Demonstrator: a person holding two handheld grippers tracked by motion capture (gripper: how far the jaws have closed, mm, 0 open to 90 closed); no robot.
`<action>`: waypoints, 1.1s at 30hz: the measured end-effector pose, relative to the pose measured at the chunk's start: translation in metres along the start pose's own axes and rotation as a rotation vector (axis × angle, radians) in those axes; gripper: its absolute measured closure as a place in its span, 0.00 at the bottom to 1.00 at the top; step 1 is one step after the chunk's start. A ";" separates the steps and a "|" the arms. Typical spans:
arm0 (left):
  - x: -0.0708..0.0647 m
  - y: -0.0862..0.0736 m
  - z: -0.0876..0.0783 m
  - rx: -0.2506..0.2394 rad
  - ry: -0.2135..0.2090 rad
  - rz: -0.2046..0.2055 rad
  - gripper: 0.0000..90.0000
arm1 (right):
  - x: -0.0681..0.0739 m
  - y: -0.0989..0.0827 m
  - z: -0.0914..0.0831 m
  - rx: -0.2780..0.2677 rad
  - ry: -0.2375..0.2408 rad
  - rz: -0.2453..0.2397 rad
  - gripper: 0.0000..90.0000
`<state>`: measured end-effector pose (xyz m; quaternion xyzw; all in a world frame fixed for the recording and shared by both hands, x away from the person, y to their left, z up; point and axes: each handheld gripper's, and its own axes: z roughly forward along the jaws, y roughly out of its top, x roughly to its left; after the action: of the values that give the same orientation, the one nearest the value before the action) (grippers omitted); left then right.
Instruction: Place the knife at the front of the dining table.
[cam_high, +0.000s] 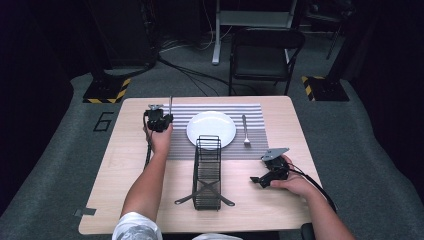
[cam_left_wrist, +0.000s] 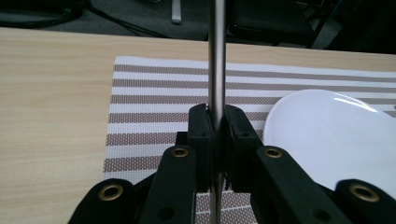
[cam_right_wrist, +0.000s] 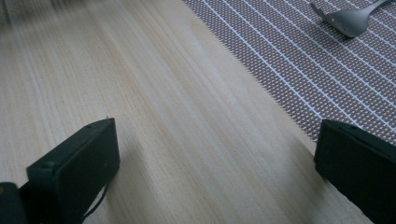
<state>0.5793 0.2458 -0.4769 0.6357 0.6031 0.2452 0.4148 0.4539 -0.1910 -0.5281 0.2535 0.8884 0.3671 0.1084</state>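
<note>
**Place setting in progress: knife held at the left of the plate**

- Left gripper (cam_high: 165, 120): held over the left part of the placemat, jaws clamped on a slim metal utensil (cam_high: 170, 106), most likely a table knife. In the left gripper view the left gripper (cam_left_wrist: 217, 140) has both pads pressed against the metal shaft (cam_left_wrist: 216, 56), which runs straight up between them and out of the top of the picture.
- Right gripper (cam_high: 261, 180): resting low on the bare tabletop (cam_high: 125, 175) near the right front, just off the placemat's lower right corner. In the right gripper view the right gripper (cam_right_wrist: 215, 158) has its jaws standing wide apart with only wood grain between them; nothing is held.
- Placemat (cam_high: 255, 112): striped, grey-brown and white, lying at the far middle of the tabletop.
- Plate (cam_high: 211, 129): white, round, centred on the placemat, just right of the held utensil.
- Fork (cam_high: 245, 131): lying on the placemat right of the plate, apart from it, tines toward the person.
- Wire rack (cam_high: 207, 172): black, long and narrow, standing in front of the plate at the middle of the tabletop, its far end overlapping the placemat's near edge.
</note>
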 end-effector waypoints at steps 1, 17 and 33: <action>0.000 0.000 0.002 0.008 0.006 0.002 0.92 | 0.000 0.000 0.000 0.000 0.000 0.000 0.00; 0.003 -0.005 0.028 0.053 0.051 -0.032 0.92 | 0.000 0.000 0.000 0.000 0.000 0.003 0.00; -0.002 -0.005 0.052 0.102 0.066 -0.049 0.92 | 0.000 0.000 0.000 0.000 0.001 -0.001 0.00</action>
<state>0.6184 0.2315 -0.5082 0.6326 0.6436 0.2245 0.3677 0.4540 -0.1910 -0.5281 0.2530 0.8886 0.3671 0.1079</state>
